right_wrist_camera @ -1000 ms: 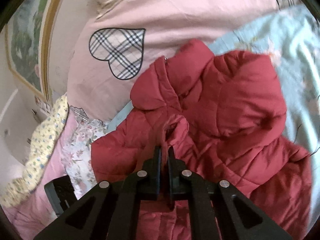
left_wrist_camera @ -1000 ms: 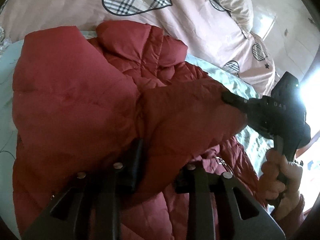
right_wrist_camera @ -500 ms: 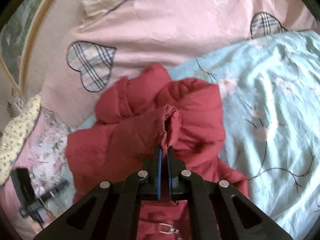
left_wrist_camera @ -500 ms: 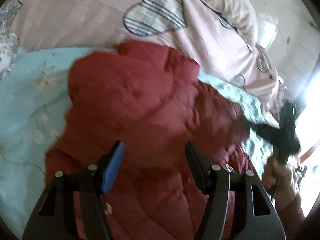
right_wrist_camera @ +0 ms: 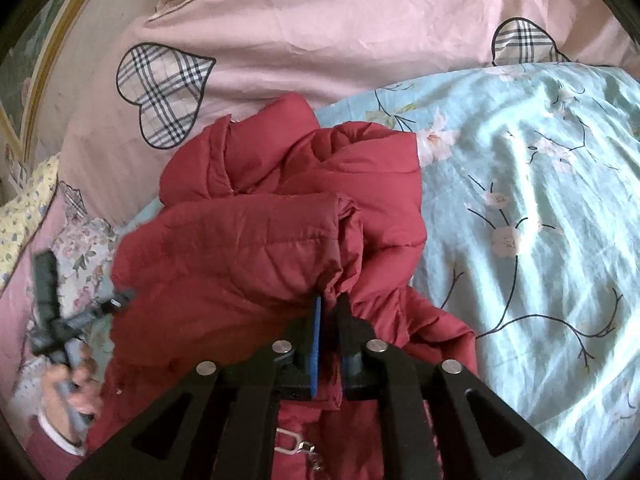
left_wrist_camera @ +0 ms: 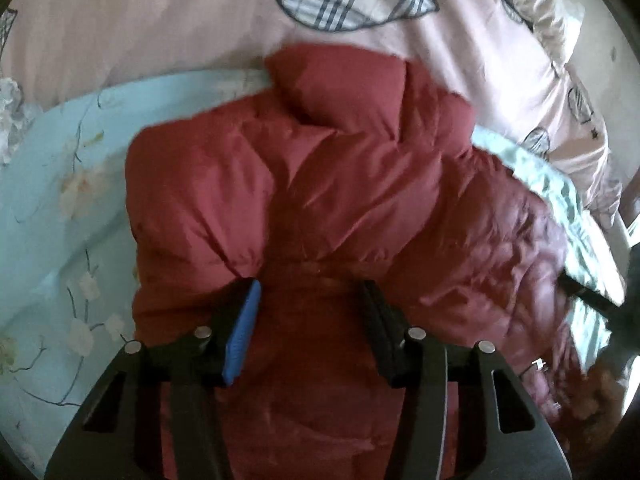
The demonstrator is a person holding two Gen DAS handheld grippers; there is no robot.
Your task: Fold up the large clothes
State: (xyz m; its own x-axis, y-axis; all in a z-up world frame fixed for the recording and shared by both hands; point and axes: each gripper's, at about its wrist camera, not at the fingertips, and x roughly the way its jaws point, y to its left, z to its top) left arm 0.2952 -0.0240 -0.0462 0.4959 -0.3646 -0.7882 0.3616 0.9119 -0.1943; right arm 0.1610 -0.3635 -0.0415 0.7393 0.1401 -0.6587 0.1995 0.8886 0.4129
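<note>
The big red puffy jacket (right_wrist_camera: 280,248) lay bunched on the bed, on the blue flowered sheet (right_wrist_camera: 540,220), with its top end touching the pink quilt (right_wrist_camera: 320,40).

The right claw (right_wrist_camera: 329,312) was pinched shut on the gathered cuff of a sleeve (right_wrist_camera: 340,240), and the sleeve was lifted across the jacket's middle. The left claw (left_wrist_camera: 308,320) was wide open and held nothing. It hovered low over the jacket's near part, with one blue pad and one black pad showing on either side of red cloth.

This looked like the step of folding the sleeve in over the body. To do it well, the right claw should carry the cuff flat across and lay it down smooth before letting go. The open left claw could press the puffy body down so it does not slide or spring back up. The jacket is thick and slippery, so it may puff back open.

There was lots of open blue sheet on the right claw's side for spreading the jacket. On the other side the sheet's edge (left_wrist_camera: 568,208) and the bed's side were near, so the jacket should not be pushed that way. A metal buckle (right_wrist_camera: 292,440) hung near the bottom and could snag.
</note>
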